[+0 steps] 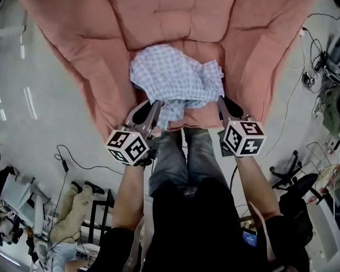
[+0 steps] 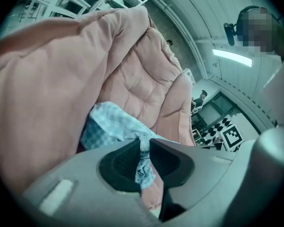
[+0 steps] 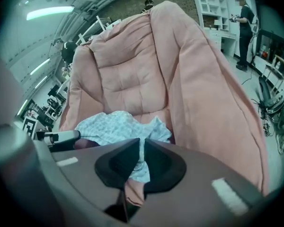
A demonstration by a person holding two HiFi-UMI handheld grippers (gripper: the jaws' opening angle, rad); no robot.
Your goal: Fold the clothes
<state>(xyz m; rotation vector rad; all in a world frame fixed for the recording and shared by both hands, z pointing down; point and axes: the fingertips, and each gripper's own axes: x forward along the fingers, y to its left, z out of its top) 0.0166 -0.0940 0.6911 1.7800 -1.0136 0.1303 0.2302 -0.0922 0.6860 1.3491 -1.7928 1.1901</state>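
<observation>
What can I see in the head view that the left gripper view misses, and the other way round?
Only the head view shows the person's jeans, the floor cables and an office chair. Only the left gripper view shows the left gripper pinching a fold of the checked garment close up, plus a ceiling light. Both show that garment lying on the pink armchair.

Lab or workshop hall, pale hard floor point(image 1: 56, 95) strewn with cables point(image 1: 64, 164), wheeled office chair point(image 1: 303, 185), white shelves point(image 3: 212, 6), square-marker boards point(image 2: 232, 136), ceiling strip lights point(image 3: 47, 12), pink padded armchair point(image 1: 175, 16).
</observation>
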